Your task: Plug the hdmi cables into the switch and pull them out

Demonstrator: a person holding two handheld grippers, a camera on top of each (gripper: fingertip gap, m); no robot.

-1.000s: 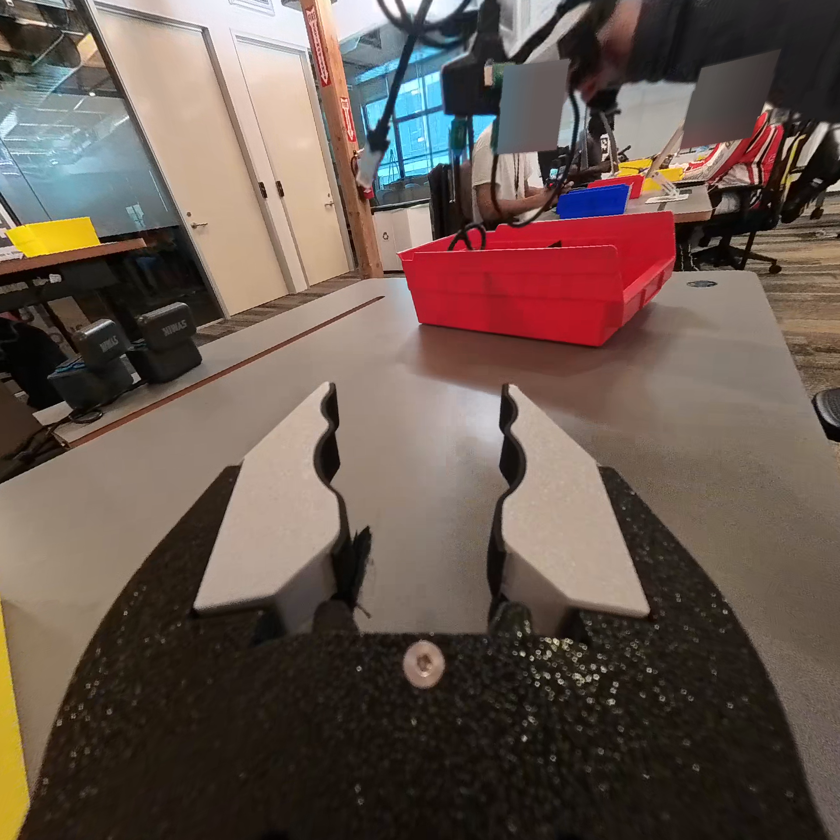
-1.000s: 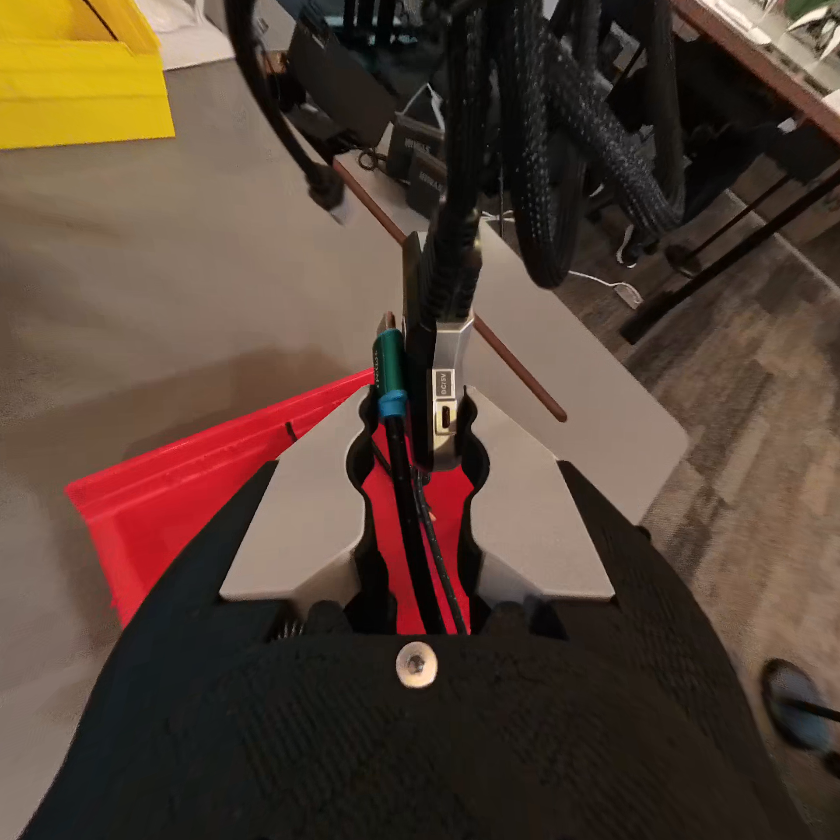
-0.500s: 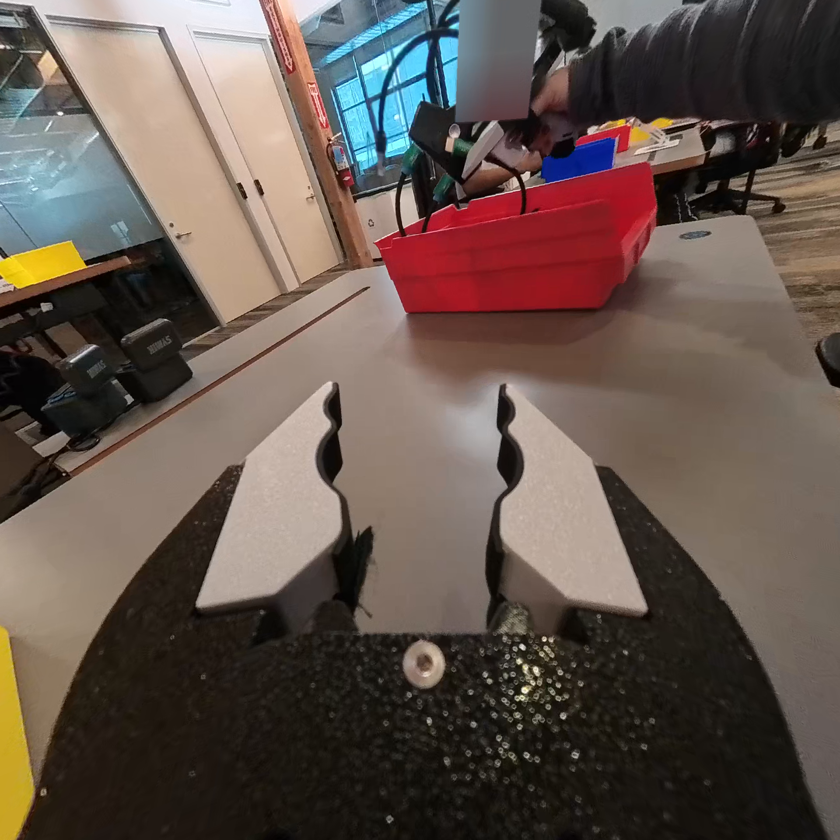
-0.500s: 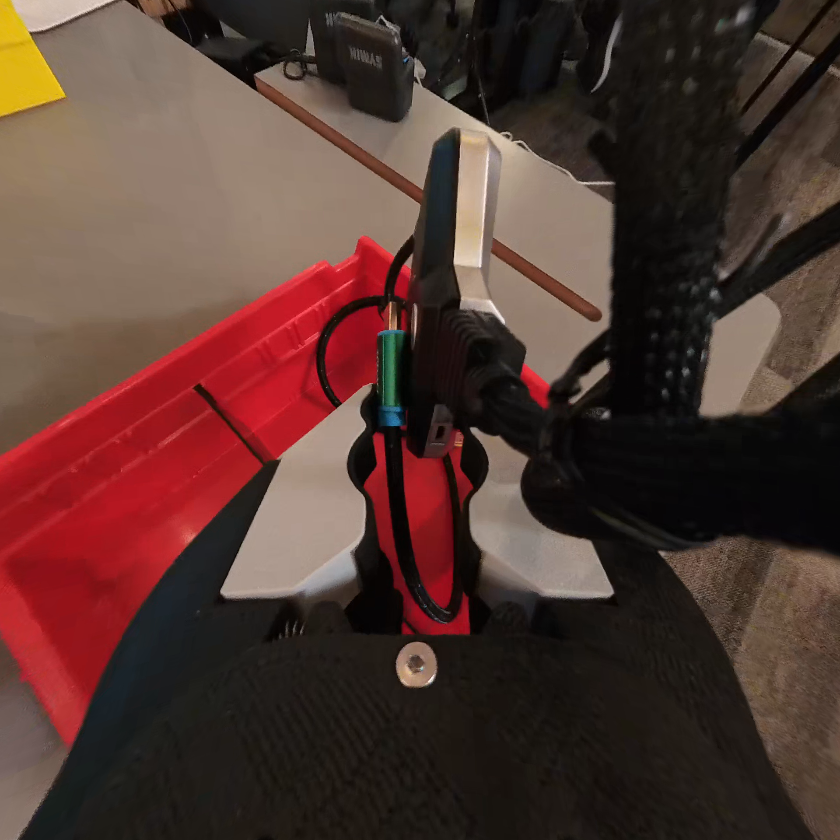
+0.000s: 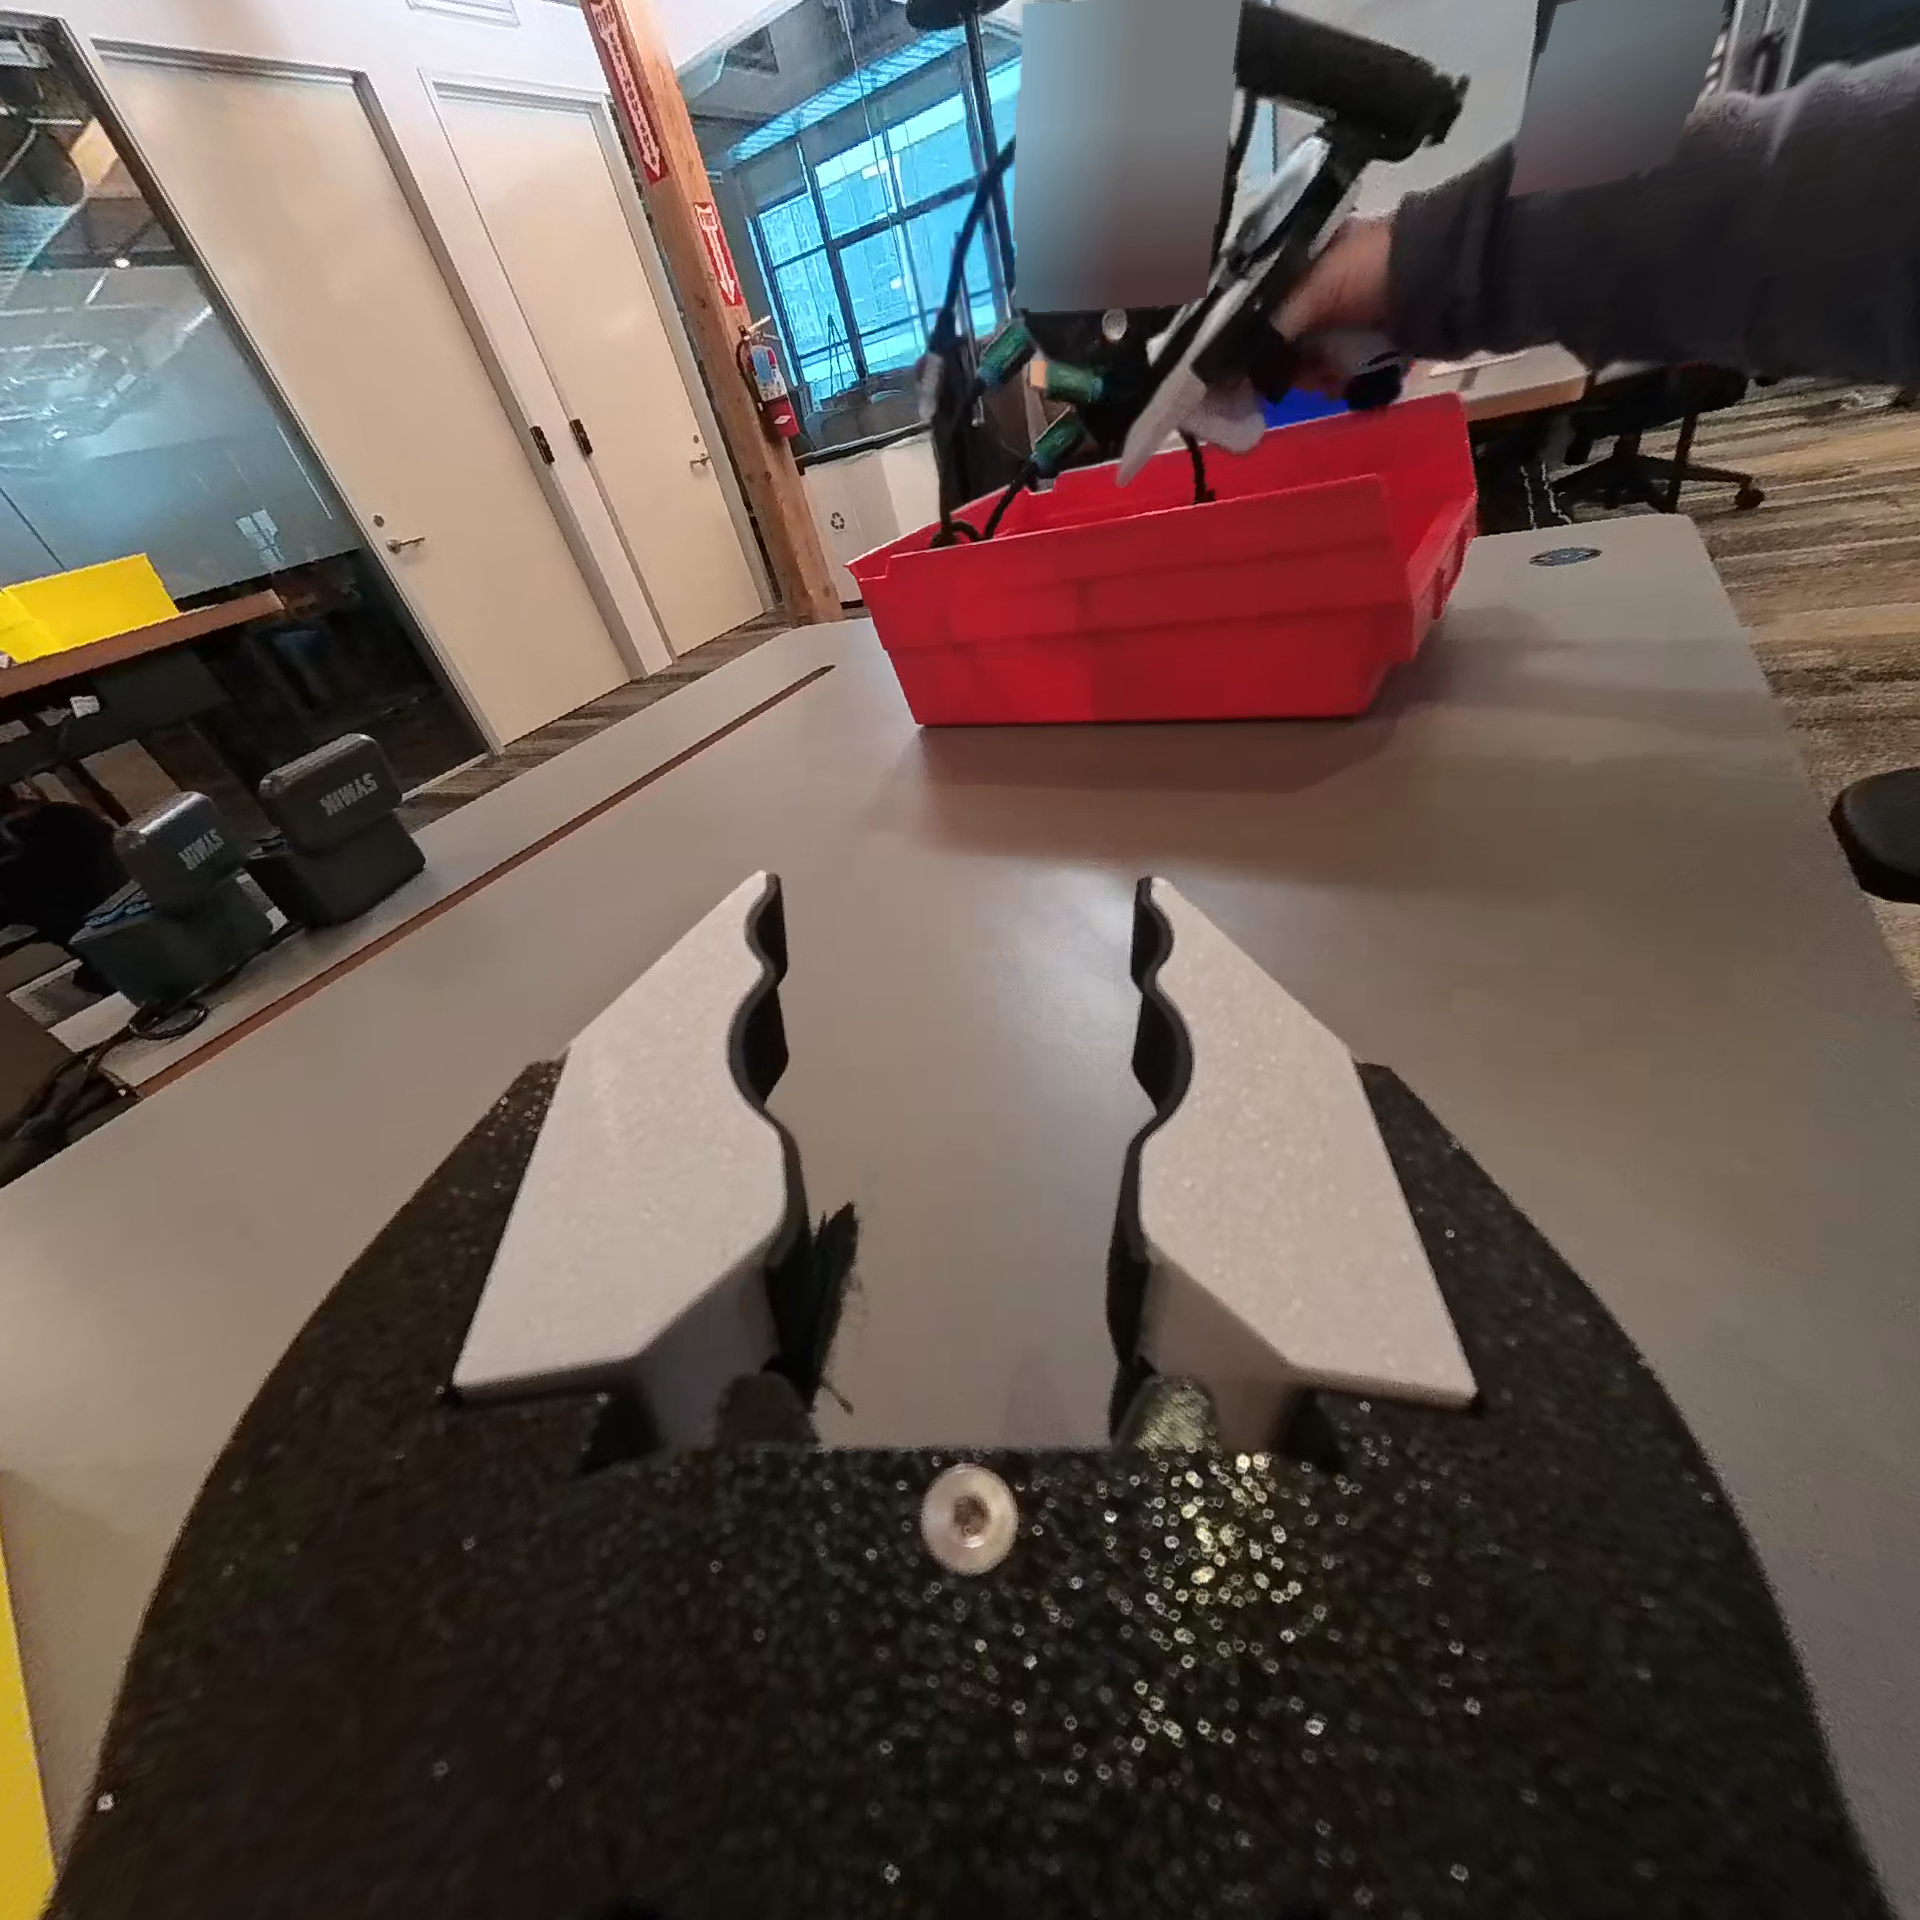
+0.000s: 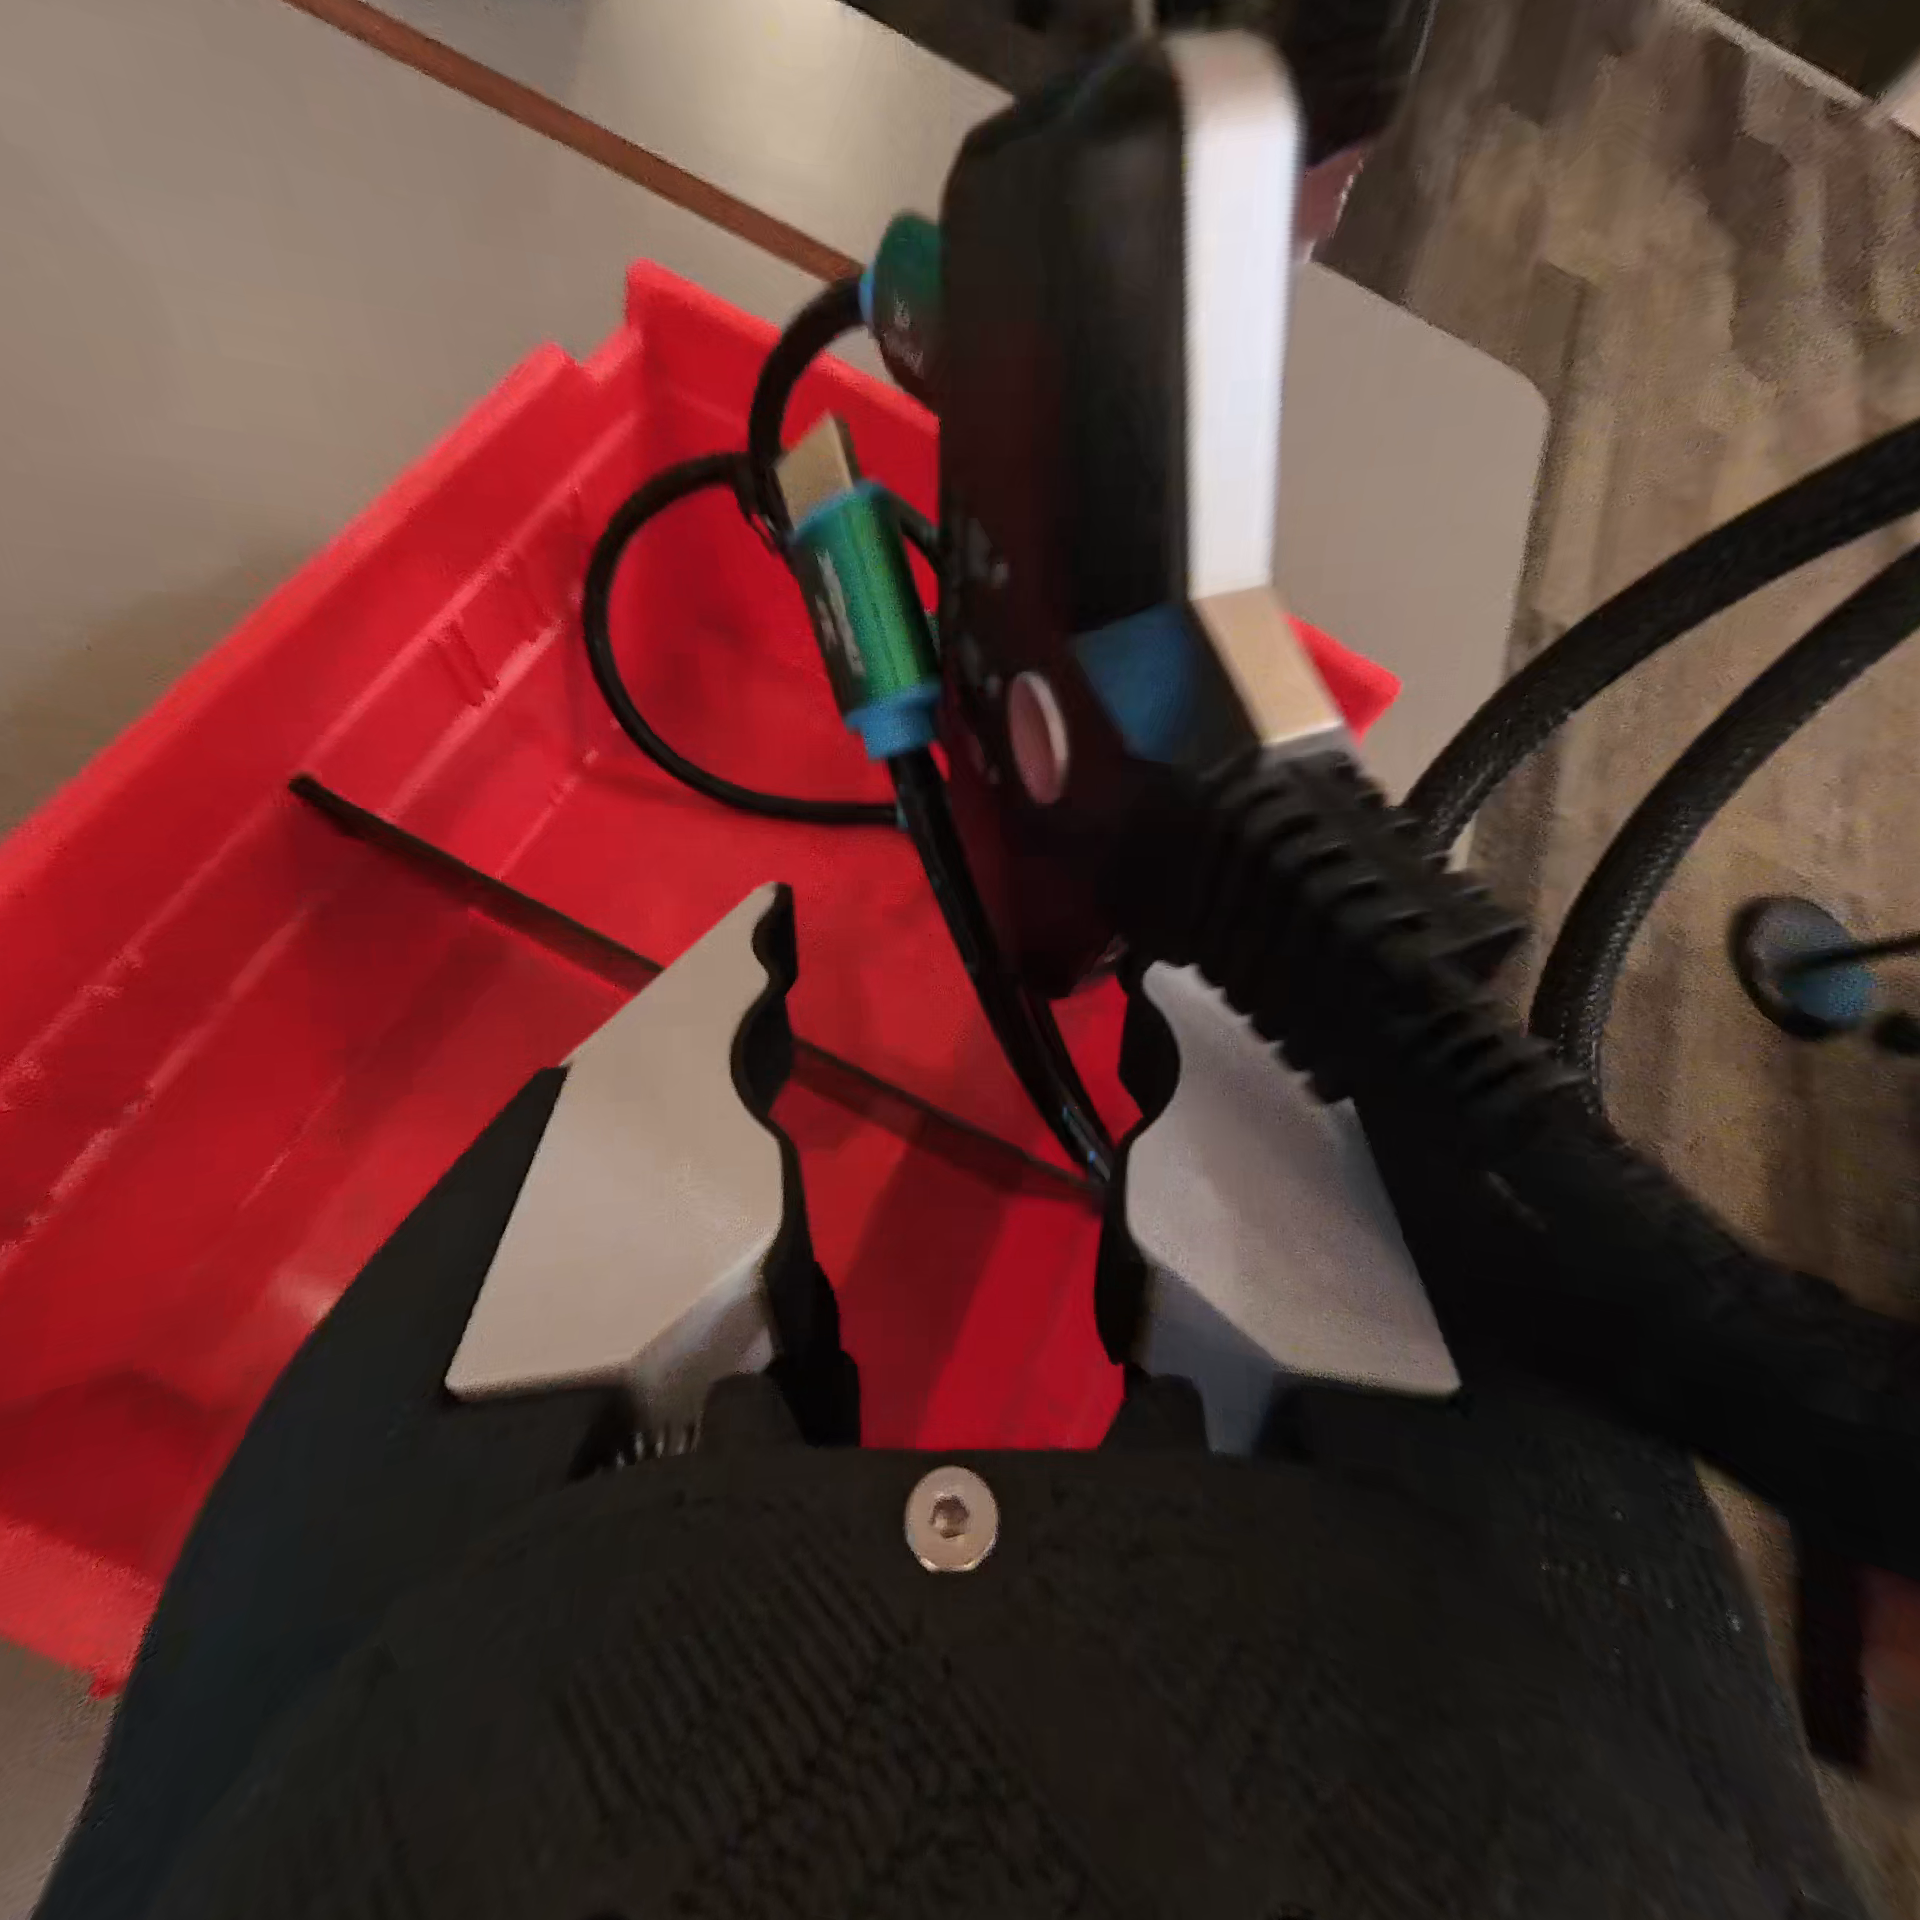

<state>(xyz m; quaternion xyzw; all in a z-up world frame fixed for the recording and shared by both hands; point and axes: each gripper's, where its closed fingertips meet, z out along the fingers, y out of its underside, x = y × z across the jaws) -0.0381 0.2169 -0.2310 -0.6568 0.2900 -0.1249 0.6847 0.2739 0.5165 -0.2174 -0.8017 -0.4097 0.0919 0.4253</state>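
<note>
Switch [image 6: 1091, 499]: black slab with silver edge, upper centre of the right wrist view, over the red bin [image 6: 343, 935]; its lower end lies at the tips of the right hand-held gripper [image 6: 951, 935]. Picture blurred.
Green plug [image 6: 868, 623]: bare metal tip, blue collar, left of the switch, apart from it; its thin cable runs down between the fingers.
Second green plug [image 6: 902, 281]: at the switch's upper left edge; whether seated cannot be told.
Braided cable [image 6: 1455, 1039]: thick, black, leaves the switch's lower end toward lower right.
Right hand-held gripper: jaws wide apart, not clamped on anything.
Left hand-held gripper [image 5: 956, 904]: lower centre of the left wrist view, jaws wide apart, nothing held, low over the grey worktop [image 5: 1455, 935].
Bin [image 5: 1174, 613]: upper right on the worktop there.
</note>
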